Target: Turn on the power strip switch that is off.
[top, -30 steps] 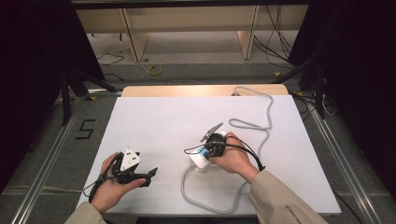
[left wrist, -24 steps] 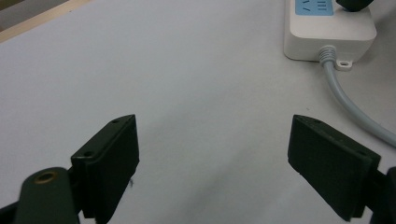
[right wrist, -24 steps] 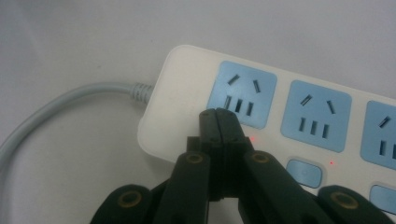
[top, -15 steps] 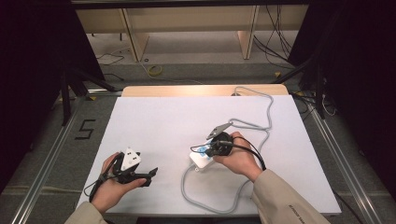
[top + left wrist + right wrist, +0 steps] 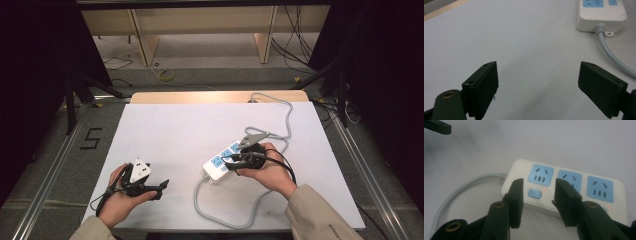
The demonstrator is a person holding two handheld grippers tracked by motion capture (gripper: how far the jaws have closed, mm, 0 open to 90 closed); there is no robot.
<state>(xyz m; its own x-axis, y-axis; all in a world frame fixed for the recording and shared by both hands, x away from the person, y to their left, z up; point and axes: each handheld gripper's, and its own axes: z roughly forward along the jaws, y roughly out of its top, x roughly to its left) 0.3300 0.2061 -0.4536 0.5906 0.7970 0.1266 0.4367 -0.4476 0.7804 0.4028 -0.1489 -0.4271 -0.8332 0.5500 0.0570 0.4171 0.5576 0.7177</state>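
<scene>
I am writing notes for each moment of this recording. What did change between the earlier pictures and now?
The right gripper shifted slightly right and away along the power strip; its jaws now hang over the strip's end switch, slightly apart, gripping nothing. The left gripper stayed open near the table's front edge; strip and its grey cable did not move.

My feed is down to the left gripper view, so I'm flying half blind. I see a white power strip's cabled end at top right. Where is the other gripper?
Observer: The right gripper hangs over the power strip, its fingers straddling the small blue switch beside the end socket.
Operator: Fingers open or shut?
Observer: Open, with a gap that shows the switch between them.
Operator: How many sockets on the strip?
Observer: The right gripper view shows three blue sockets in a row.
Operator: Where does the cable run?
Observer: The grey cable loops toward the person, then passes under the right forearm.
</scene>
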